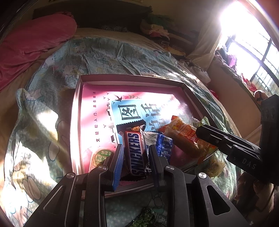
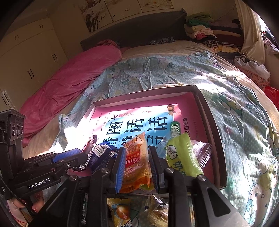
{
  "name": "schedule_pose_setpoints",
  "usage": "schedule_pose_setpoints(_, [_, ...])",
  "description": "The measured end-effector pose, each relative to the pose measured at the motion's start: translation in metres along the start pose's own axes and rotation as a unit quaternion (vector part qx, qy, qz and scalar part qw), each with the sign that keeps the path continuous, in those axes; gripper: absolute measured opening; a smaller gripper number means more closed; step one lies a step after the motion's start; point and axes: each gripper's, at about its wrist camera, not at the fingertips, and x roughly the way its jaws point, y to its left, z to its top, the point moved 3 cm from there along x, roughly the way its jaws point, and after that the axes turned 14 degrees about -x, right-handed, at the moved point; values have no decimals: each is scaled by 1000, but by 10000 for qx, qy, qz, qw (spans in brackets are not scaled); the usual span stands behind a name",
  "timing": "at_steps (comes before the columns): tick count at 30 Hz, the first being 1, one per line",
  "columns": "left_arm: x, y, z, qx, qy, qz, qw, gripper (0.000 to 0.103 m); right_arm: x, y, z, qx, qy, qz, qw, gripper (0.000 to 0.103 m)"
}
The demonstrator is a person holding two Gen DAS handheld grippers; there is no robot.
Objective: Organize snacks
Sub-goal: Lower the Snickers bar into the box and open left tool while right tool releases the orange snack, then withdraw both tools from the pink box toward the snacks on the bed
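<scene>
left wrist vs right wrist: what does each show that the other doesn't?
Left wrist only: the left gripper shut on the Snickers bar, a window, a green-label snack in the box.
Right wrist only: the right gripper around the orange snack, a green pack beside it, wardrobe, wall pictures.
Both: pink box, blue pack, bedspread, pink blanket.

Ahead of my hand-held gripper spreads a pale blue cartoon-print quilt (image 2: pixel 174 73) over the bed. Beyond it to the left lies a crumpled pink blanket (image 2: pixel 69 78). Far ahead stands a dark padded headboard (image 2: pixel 136 28), with a pile of folded clothes (image 2: pixel 205 31) at its right. Cream wardrobe doors (image 2: pixel 29 57) rise on the far left, a sunlit barred window (image 1: pixel 252 52) to the right.
</scene>
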Motion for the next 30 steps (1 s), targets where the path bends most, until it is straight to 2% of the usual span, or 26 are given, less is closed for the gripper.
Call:
schedule_pose_setpoints(17, [-9,-3,2,51,-108,-40,9999,31,-11,-1,3,-48,-126,-102,9999,37])
schedule_pose_setpoints(30, [-18,-3,4,100,-269,-32,9996,48,-20,1,7,-77,-263,-149,9995,45])
